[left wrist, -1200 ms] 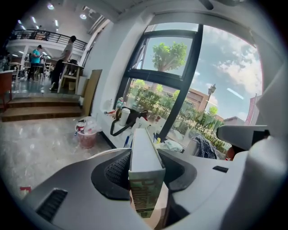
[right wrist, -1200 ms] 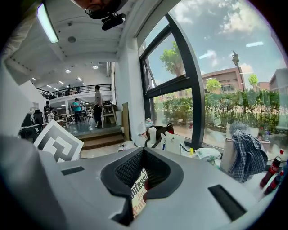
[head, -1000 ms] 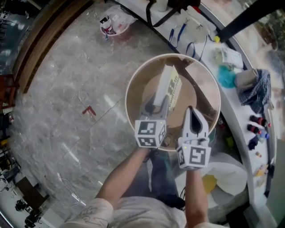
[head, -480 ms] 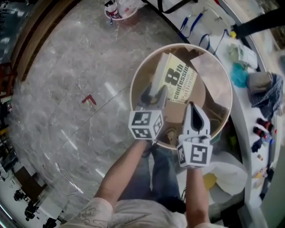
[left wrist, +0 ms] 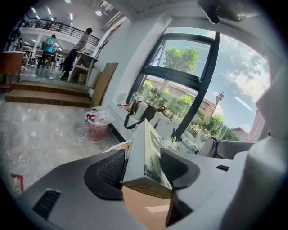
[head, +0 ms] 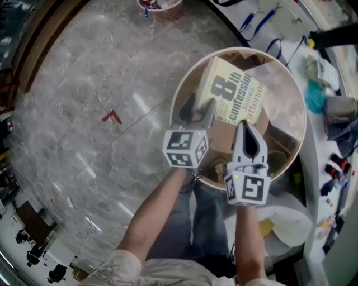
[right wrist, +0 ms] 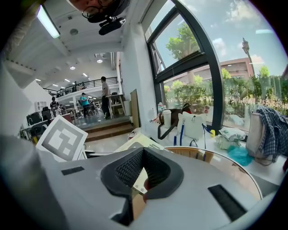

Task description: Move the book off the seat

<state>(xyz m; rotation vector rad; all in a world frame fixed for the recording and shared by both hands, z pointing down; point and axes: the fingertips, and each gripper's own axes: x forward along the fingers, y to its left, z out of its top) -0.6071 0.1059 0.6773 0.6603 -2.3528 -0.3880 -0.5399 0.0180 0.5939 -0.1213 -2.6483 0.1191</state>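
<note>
A thick book (head: 235,95) with a pale yellow cover lies cover-up on the round wooden seat (head: 291,142). My left gripper (head: 198,106) straddles the book's near left corner. In the left gripper view the book's spine (left wrist: 143,157) stands between the jaws, which have just been opening; the gripper (left wrist: 144,168) is open and I see no squeeze on the book. My right gripper (head: 244,124) hovers over the seat just right of the left one, near the book's front edge. It is shut (right wrist: 143,168) with nothing between its pads. The book's corner (right wrist: 135,143) shows just beyond it.
A white counter curves along the right with bag straps (head: 263,22), a teal cloth (head: 316,95) and a plaid cloth (head: 341,120). A pink basket (head: 162,5) stands on the marble floor beyond the seat. A red mark (head: 112,117) lies on the floor at left.
The book has tipped from standing on edge to lying with its cover up. Both grippers have come down toward the seat, and the left jaws stand wider.
</note>
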